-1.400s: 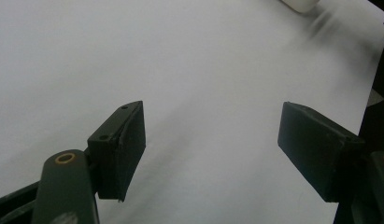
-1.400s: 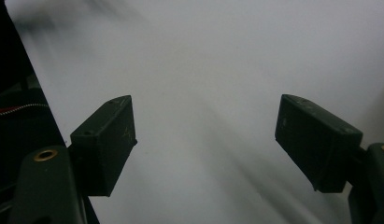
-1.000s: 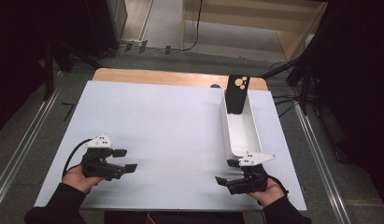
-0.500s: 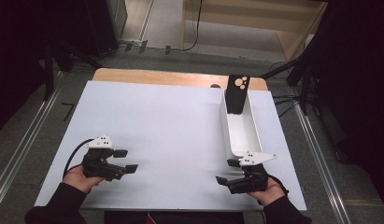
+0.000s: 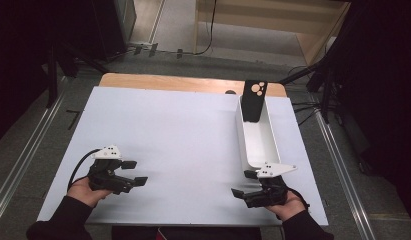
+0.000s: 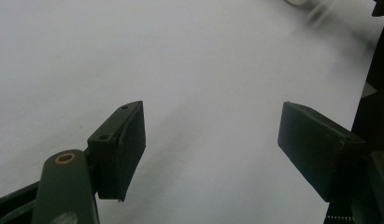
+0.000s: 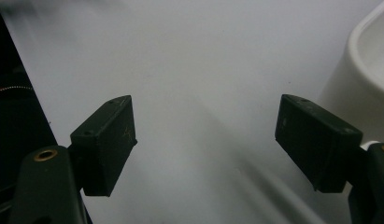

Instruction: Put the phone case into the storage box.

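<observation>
Both claws are waiting spread wide with nothing in them, the right gripper just beside the long white plastic tray, the left gripper far off from it, so the right one should be reaching slowly for the black phone case leaning up in the tray's far end.

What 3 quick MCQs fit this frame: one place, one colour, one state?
1. Where does the phone case stand?
A. in the far end of the tray
B. flat by the left tongs
C. in the right tongs

2. What colour is the tray?
A. red
B. white
C. black

3. How do the right tongs stand?
A. shut on the case
B. shut on nothing
C. open, holding nothing

Answers:
1 A, the high view shows it propped upright at the tray's far end.
2 B, its walls and floor are white.
3 C, the right gripper view shows bare table between the spread jaws.
</observation>
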Action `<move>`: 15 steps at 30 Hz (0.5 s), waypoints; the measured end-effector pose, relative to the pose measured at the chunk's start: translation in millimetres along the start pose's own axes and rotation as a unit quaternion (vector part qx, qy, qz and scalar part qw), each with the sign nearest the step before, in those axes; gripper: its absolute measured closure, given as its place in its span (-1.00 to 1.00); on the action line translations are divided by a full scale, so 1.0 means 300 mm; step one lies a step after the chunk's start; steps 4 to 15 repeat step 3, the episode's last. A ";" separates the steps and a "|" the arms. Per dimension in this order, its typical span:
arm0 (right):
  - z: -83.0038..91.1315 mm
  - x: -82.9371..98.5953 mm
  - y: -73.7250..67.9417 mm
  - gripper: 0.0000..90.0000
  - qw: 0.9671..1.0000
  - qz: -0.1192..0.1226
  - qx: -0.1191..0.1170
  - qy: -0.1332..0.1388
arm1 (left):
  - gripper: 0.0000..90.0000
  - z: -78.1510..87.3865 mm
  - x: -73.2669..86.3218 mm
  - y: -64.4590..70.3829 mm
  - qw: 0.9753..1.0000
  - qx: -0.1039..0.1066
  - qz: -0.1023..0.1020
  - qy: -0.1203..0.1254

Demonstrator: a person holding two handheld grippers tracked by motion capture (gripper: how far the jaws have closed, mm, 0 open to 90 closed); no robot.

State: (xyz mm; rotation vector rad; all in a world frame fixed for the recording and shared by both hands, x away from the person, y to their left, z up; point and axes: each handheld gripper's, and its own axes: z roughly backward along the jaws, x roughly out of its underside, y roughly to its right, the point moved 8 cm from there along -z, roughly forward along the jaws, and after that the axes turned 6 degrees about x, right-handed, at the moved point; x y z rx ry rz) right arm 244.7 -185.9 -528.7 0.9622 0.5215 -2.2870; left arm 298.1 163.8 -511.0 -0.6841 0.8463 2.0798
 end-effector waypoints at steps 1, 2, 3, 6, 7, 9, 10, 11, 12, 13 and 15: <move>0.000 -0.001 0.000 -0.58 1.000 0.000 0.000 0.001 | -0.49 0.000 0.000 -0.001 1.000 -0.003 0.000 0.001; 0.000 0.000 0.000 -0.58 1.000 0.000 0.001 -0.001 | -0.49 0.001 0.000 -0.004 1.000 -0.008 -0.002 0.001; 0.000 0.001 -0.001 -0.58 1.000 -0.001 0.001 -0.002 | -0.49 0.001 0.001 -0.009 1.000 -0.012 -0.003 0.001; 0.000 0.001 -0.001 -0.58 1.000 -0.001 0.001 -0.002 | -0.49 0.001 0.001 -0.009 1.000 -0.012 -0.003 0.001; 0.000 0.001 -0.001 -0.58 1.000 -0.001 0.001 -0.002 | -0.49 0.001 0.001 -0.009 1.000 -0.012 -0.003 0.001; 0.000 0.001 -0.001 -0.58 1.000 -0.001 0.001 -0.002 | -0.49 0.001 0.001 -0.009 1.000 -0.012 -0.003 0.001; 0.000 0.001 -0.001 -0.58 1.000 -0.001 0.001 -0.002 | -0.49 0.001 0.001 -0.009 1.000 -0.012 -0.003 0.001; 0.000 0.001 -0.001 -0.58 1.000 -0.001 0.001 -0.002 | -0.49 0.001 0.001 -0.009 1.000 -0.012 -0.003 0.001; 0.000 0.001 -0.001 -0.58 1.000 -0.001 0.001 -0.002 | -0.49 0.001 0.001 -0.009 1.000 -0.012 -0.003 0.001; 0.000 0.001 -0.001 -0.58 1.000 -0.001 0.001 -0.002 | -0.49 0.001 0.001 -0.009 1.000 -0.012 -0.003 0.001; 0.000 0.001 -0.001 -0.58 1.000 -0.001 0.001 -0.002 | -0.49 0.001 0.001 -0.009 1.000 -0.012 -0.003 0.001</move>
